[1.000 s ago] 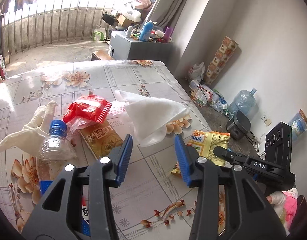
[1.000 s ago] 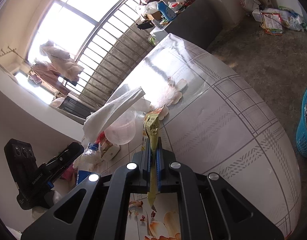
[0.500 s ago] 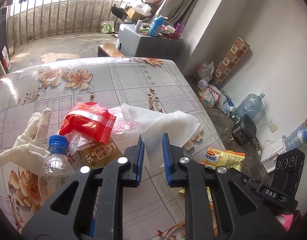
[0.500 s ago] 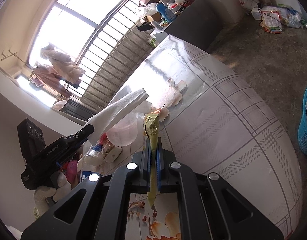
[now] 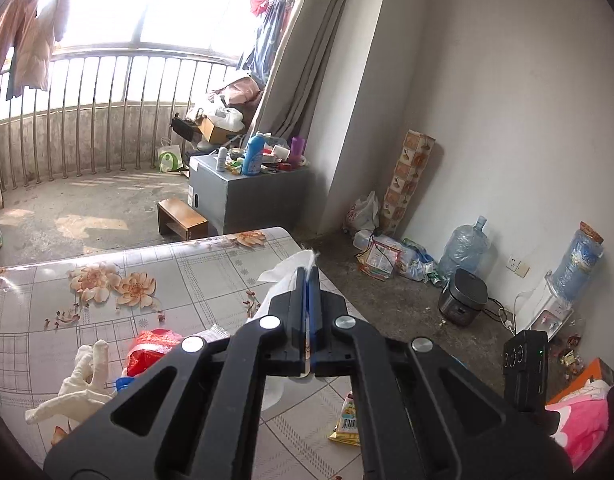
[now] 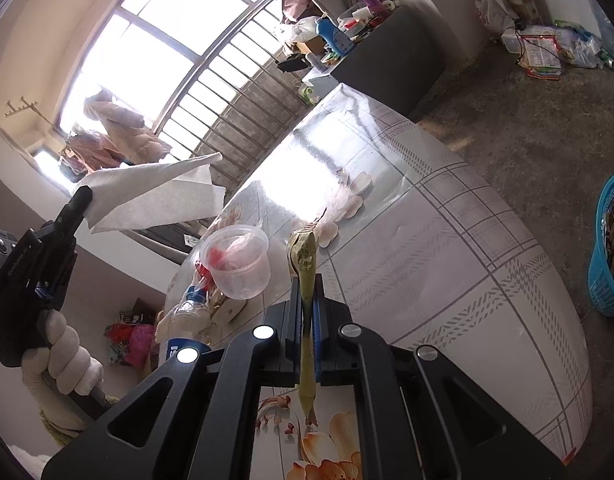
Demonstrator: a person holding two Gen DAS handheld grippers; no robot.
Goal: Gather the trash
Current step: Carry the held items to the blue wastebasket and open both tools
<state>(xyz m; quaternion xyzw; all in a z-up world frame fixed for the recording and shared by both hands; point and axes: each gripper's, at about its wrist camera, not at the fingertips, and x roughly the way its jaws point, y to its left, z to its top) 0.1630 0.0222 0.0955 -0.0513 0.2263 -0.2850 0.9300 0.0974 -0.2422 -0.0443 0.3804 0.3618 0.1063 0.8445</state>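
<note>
Trash in two grips, with more of it loose on the table. Left gripper (image 5: 309, 276): its jaws have just been closing and are now clenched on a white paper towel (image 6: 155, 196), which in the right wrist view hangs clear of the table, lifted in the air in front of the window bars; in the left wrist view only a torn white edge of it pokes out above and to the left of the blue pads. A hand (image 6: 65, 354) in a white knitted glove holds that gripper's handle. Right gripper (image 6: 307, 280): clamped on a yellow-green snack wrapper (image 6: 305, 256), seen edge-on, running upright between the pads and sticking out above and below them.

Beyond the grippers lies the table (image 6: 447, 240), covered with a glossy cloth printed with a grid and flowers. Near its left side sit a clear plastic cup (image 6: 237, 262) lying tilted with something red inside, a plastic bottle (image 6: 187, 312) with a blue cap just beside it, a red wrapper (image 5: 151, 346) and a white glove (image 5: 81, 384) — all loose on the cloth. A blue basket (image 6: 609, 252) stands on the concrete floor off the table's right edge, well apart from both grippers, with printed packaging visible in it.
</note>
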